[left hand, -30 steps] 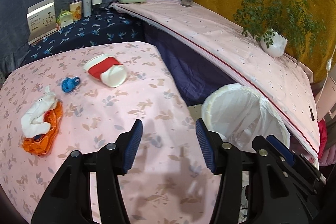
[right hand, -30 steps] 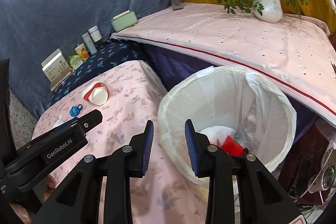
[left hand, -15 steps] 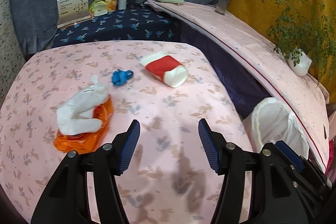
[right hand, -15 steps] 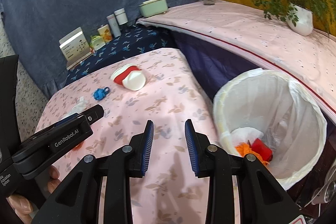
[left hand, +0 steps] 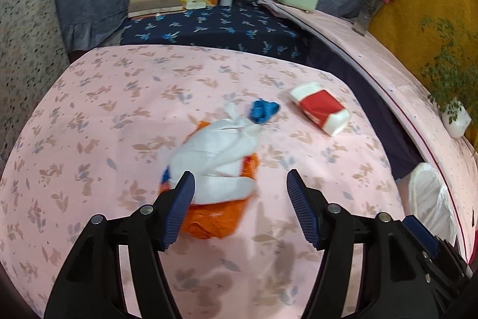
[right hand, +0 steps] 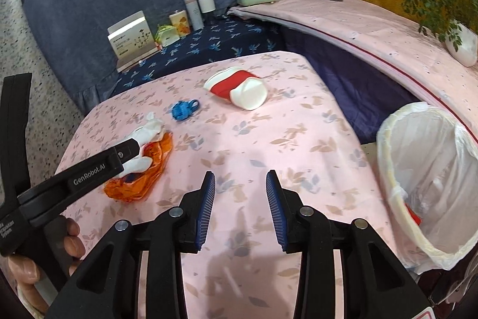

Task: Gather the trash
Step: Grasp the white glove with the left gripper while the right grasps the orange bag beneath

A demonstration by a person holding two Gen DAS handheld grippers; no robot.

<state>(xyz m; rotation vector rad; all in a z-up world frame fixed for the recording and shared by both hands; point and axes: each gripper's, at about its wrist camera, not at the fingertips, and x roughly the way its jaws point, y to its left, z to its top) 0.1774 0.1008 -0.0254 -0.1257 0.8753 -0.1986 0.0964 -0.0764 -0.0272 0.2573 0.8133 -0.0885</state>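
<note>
Step in hand, as judged: approach for the next pickup, with some trash already binned.

Left gripper (left hand: pixel 240 192): jaws opening, nothing pressed between the pads. It hangs over the near edge of a crumpled white tissue (left hand: pixel 219 160) lying on an orange plastic wrapper (left hand: pixel 215 218); the left pad overlaps the tissue in view, but whether it touches I cannot tell. In the right wrist view the same tool reaches in from the left, its tip over the pile.

Right gripper (right hand: pixel 240 207): jaws opening, empty, only bare pink floral tablecloth (right hand: pixel 254 145) showing between the fingers. It is well apart from every piece.

White-lined trash bin (right hand: pixel 427 178): stands beside the table's right edge, below tabletop level. Something red and orange lies at the bottom.

Farther on the cloth: a small blue plastic piece (left hand: pixel 263 109), just beyond the tissue's twisted tip, possibly touching it. Beyond that, to the right, a red-and-white paper cup (left hand: pixel 321 108) on its side.

Back: dark blue floral surface with a card box, tins and bottles, not trash so far as I can judge.

Next move, as judged: left jaws need to straddle tissue and wrapper together, descend to the cloth, then pinch. Both are limp, so a shallow bite may lift only the tissue. The right gripper could take the cup, mouth toward it.
</note>
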